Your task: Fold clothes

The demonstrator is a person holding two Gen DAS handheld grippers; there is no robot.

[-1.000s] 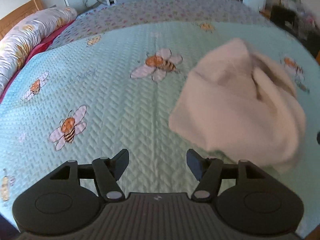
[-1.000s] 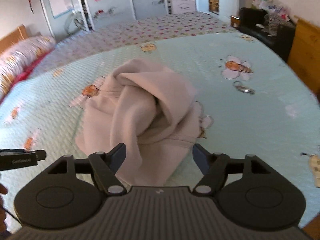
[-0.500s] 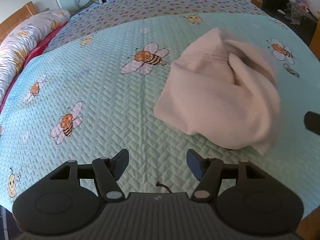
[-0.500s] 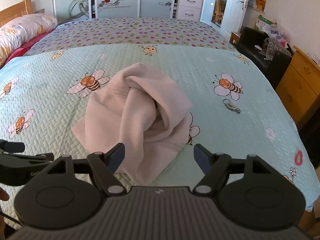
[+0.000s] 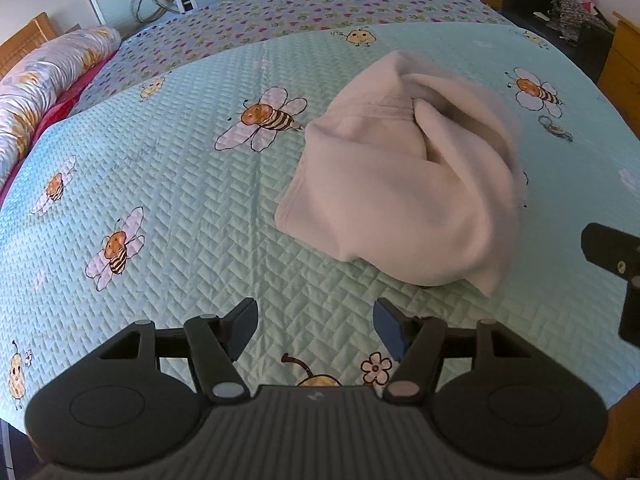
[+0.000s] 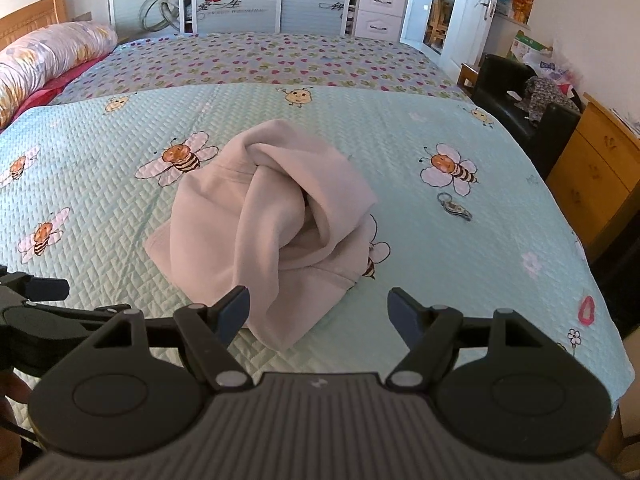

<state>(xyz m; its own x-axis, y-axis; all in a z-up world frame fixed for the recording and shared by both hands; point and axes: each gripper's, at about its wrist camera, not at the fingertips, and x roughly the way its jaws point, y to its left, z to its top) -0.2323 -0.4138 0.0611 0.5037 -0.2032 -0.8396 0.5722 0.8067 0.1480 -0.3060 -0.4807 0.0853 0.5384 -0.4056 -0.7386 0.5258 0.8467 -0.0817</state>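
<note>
Ok so rn both your grippers are empty. Your left gripper (image 5: 315, 330) has its jaws spread wide w/ nothing between them, just bare quilt (image 5: 160, 168) underneath. Same w/ your right gripper (image 6: 318, 314): jaws wide apart, not touching anything. In the right wrist view the near tip of the garment shows between the fingers, but the pads aren't pressing on it.

The thing you're folding, a beige fleece garment (image 6: 264, 220), is bunched up in a loose twisted heap around the middle of the bee-print quilt, def not flat. From the left cam it sits ahead and to the right of your left gripper (image 5: 404, 184); from the right cam it's just ahead, slightly left of centre.

Other stuff: a keychain (image 6: 454, 207) lies on the quilt to the right of the heap, apart from it. A floral pillow roll (image 6: 44, 60) runs along the far left edge, and there's a wooden cabinet (image 6: 592, 184) off the bed's right side.
</note>
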